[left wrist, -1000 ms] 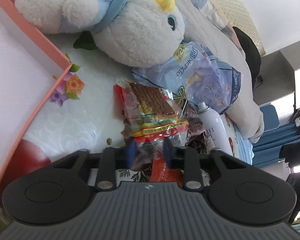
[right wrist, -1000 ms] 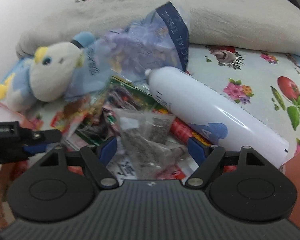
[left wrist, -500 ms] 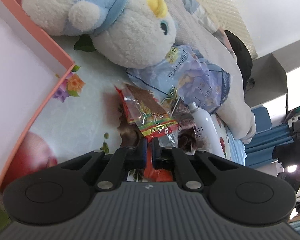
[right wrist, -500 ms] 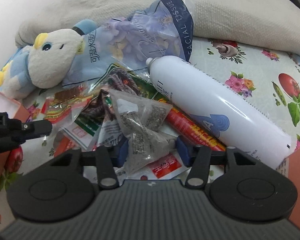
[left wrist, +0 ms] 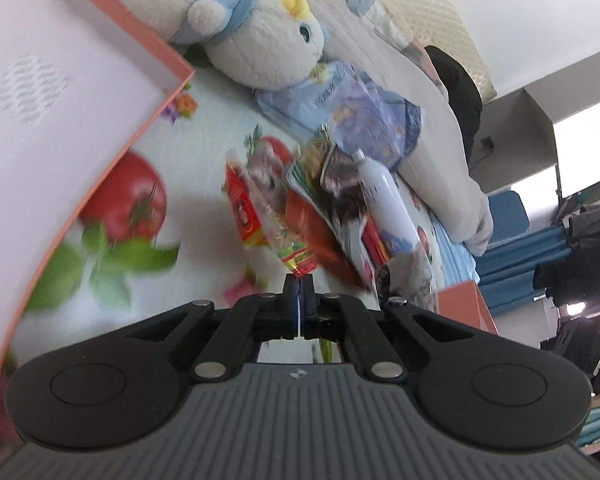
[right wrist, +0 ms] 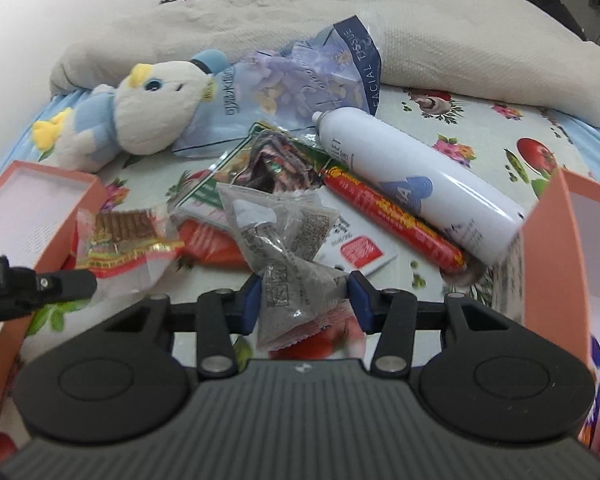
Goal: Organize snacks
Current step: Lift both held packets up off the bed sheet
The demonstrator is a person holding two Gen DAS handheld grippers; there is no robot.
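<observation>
Right wrist: right claw point(right wrist: 305, 299) pinching grey packet point(right wrist: 288, 276); left claw point(left wrist: 299, 286) pinching red-edged wrapper point(left wrist: 296, 262); white bottle point(right wrist: 412, 184) beside pile.

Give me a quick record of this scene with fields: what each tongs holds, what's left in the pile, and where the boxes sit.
left tongs: shut on the corner of a clear red-edged snack packet
right tongs: just been closing, pads pressing a grey foil packet
pile left: red sausage stick, dark wrapped snack, white spray bottle
boxes: pink box at left, second pink box at right
nearby: plush toy, facial tissue pack
</observation>
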